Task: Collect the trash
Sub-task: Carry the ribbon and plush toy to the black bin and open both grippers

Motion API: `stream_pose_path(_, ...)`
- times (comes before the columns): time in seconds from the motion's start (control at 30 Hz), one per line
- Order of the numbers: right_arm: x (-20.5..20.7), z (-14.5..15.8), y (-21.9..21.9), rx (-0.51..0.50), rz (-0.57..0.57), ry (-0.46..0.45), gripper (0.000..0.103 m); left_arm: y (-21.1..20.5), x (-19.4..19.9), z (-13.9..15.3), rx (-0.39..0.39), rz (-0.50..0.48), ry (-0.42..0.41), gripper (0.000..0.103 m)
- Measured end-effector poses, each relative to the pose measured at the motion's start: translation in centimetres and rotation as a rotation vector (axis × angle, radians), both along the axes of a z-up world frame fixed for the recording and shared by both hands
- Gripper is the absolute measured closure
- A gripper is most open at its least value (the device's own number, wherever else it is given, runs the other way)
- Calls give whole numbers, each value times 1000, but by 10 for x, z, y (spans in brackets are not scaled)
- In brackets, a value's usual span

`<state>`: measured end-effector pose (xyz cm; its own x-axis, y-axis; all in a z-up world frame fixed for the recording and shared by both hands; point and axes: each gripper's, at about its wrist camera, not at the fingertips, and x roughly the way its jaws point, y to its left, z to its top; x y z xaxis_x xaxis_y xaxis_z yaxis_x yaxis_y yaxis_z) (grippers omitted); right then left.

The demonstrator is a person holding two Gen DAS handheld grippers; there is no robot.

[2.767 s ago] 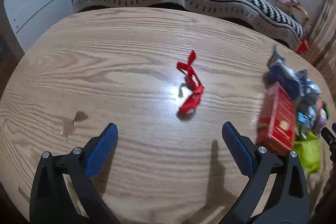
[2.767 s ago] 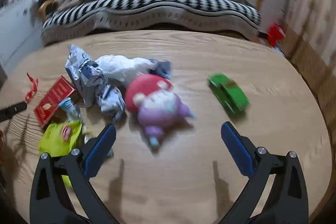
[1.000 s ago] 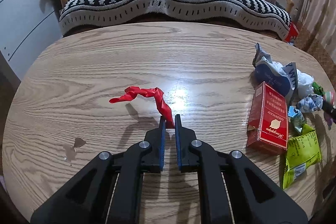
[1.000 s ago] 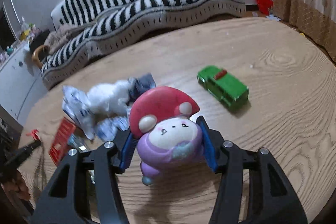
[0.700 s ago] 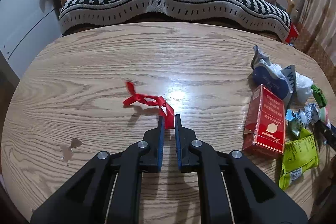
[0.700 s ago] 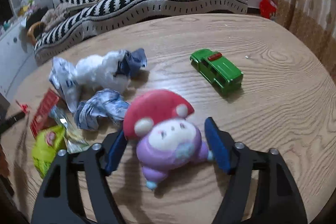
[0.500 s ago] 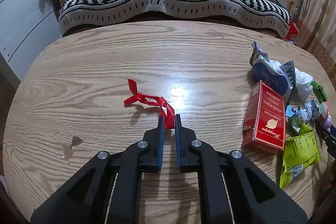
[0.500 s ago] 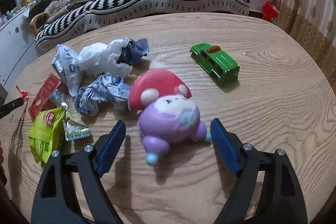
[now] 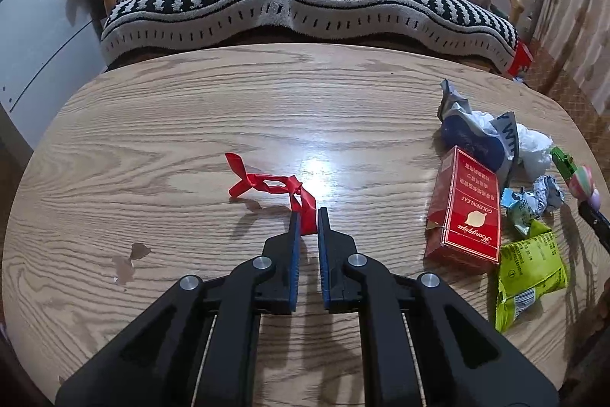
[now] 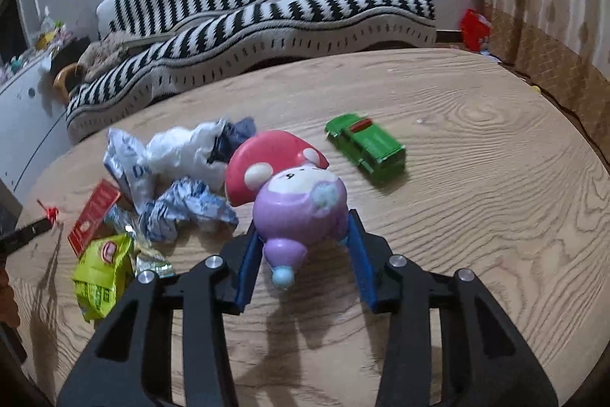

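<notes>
While the left hand-held gripper (image 9: 306,212) pinches the crumpled red ribbon scrap (image 9: 267,182) at centre frame on the oval wooden worktop (image 9: 190,124), the right hand-held gripper (image 10: 305,239) has just been closing and now presses its blue pads on the purple mushroom-capped squishy toy (image 10: 293,193) at centre frame.

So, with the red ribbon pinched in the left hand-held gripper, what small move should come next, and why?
Probably carry the red ribbon right, toward the trash pile by the red box. The left hand-held gripper is shut on one end, while the other wrappers lie gathered there. The right hand-held gripper, just closing, squeezes the mushroom toy.
</notes>
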<state>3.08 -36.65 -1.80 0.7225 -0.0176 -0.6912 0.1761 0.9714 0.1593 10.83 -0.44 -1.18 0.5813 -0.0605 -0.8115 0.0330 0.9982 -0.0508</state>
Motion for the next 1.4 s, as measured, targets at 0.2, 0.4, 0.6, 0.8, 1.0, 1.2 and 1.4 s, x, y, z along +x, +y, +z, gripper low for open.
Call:
stream_pose_path(0.2,2,-5,2,6,11,26,61,0,0,-1,2,-1,6,96)
stream_pose_path(0.4,4,-6,4,8,25,38,61,-1,1,-2,9,-5,13,95)
stream_pose_path(0.6,4,-9,11,6,41,45,61,1,0,-1,-4,-10,16,95)
stream_pose_path(0.8,-13,9,2,95,-9,-26,61,4,-14,25,-113,-21,-35,96)
stream_pose_path(1.0,-92,44,-19,228,-45,-172,61,-58,-87,69,-200,-197,-131,96)
stream_pose_path(1.2,-221,44,-85,152,-152,-139,61,-194,-184,76,-313,-562,-18,96)
stream_pose_path(1.4,-344,-29,-150,242,-294,58,61,-334,-285,21,-266,-894,279,96)
